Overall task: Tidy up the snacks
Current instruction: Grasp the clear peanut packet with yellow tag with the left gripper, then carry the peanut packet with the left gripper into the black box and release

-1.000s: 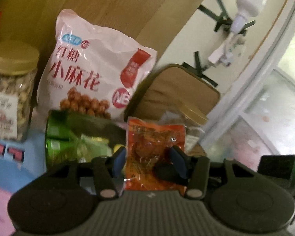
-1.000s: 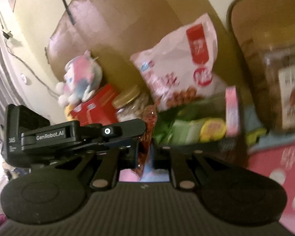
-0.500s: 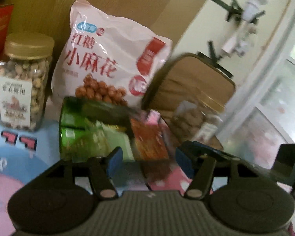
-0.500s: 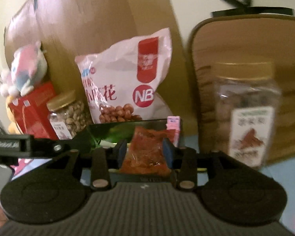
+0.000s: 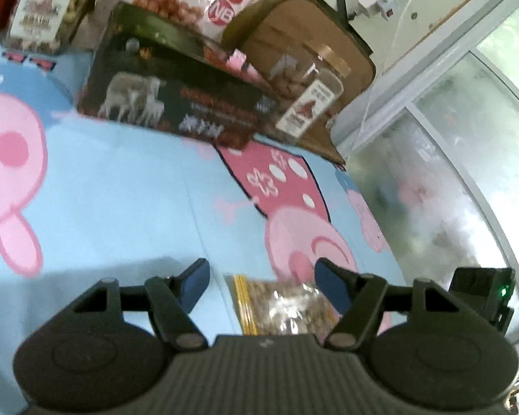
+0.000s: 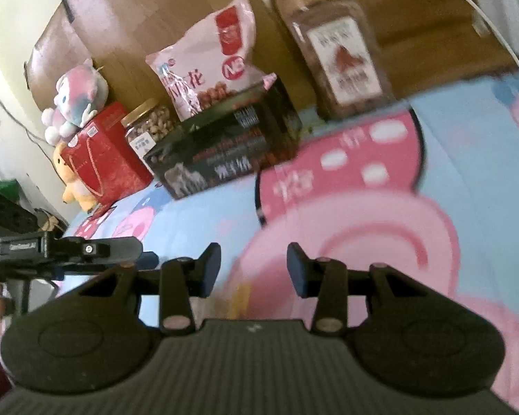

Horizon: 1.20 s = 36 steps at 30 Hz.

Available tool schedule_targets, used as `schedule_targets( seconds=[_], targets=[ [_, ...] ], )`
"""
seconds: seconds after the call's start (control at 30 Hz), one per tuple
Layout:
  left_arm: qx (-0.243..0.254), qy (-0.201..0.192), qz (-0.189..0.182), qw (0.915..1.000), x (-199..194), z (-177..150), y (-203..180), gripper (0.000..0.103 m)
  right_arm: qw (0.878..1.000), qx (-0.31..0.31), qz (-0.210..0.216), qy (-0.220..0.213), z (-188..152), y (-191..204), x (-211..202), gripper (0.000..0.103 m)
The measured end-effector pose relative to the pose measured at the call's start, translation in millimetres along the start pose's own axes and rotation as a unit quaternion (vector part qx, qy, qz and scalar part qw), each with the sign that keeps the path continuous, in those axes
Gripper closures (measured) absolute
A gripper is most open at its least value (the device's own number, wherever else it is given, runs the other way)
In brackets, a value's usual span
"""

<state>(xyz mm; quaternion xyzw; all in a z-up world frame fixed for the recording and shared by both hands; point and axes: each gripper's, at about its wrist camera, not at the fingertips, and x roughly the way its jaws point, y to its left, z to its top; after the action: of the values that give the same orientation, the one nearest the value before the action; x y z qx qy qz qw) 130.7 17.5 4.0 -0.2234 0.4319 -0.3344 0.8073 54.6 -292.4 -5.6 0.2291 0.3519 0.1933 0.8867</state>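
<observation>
A dark snack box (image 5: pixel 176 103) stands at the back of the pink and blue cartoon cloth (image 5: pixel 121 200), with a red packet edge showing in it. My left gripper (image 5: pixel 263 273) hangs low over the cloth and its jaws are opening. A clear packet with a yellow stripe (image 5: pixel 280 307) lies on the cloth between its fingers, untouched by the pads. My right gripper (image 6: pixel 254 254) is open over the cloth with nothing gripped; a yellow blur shows below it. The box (image 6: pixel 225 141) lies ahead of it and the left gripper (image 6: pixel 69 249) is beside it on the left.
Behind the box stand a pink snack bag (image 6: pixel 204 58), a nut jar (image 6: pixel 148 124), a second jar (image 6: pixel 339 52), a red gift box (image 6: pixel 103 152) and plush toys (image 6: pixel 76 100). A glass door (image 5: pixel 449 173) is on the right.
Both grippers let go of the red packet at the box, opened, and drew back and down over the cloth. The striped clear packet has come into view between the left fingers.
</observation>
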Motion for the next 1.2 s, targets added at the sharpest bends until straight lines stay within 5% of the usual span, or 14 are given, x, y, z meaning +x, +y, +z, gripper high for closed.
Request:
schedule_targets(
  seconds=[0.27,0.37,0.67,0.87,1.2],
  targets=[
    [-0.002,0.012,-0.024,0.9996,5.3,-29.4,-8.8,0.033,1.000,0.001,0.027,0.015,-28.7,19.4,4.2,0.059],
    [0.008,0.002,-0.013,0.9999,1.3,-35.8,-11.7,0.037,0.999,-0.012,0.022,0.020,-31.7,32.2,13.0,0.069],
    [-0.039,-0.041,0.003,0.9984,-35.8,-25.1,15.7,0.046,0.997,-0.037,0.050,0.038,-28.4,61.4,43.4,0.073],
    [-0.019,-0.080,0.021,0.9964,-54.8,13.0,15.2,0.046,0.994,-0.087,0.063,0.023,-0.7,87.7,61.7,0.073],
    [0.033,-0.134,0.072,0.9878,-47.1,120.5,9.1,0.046,0.988,-0.125,0.070,-0.054,74.8,117.0,105.8,0.073]
  ],
)
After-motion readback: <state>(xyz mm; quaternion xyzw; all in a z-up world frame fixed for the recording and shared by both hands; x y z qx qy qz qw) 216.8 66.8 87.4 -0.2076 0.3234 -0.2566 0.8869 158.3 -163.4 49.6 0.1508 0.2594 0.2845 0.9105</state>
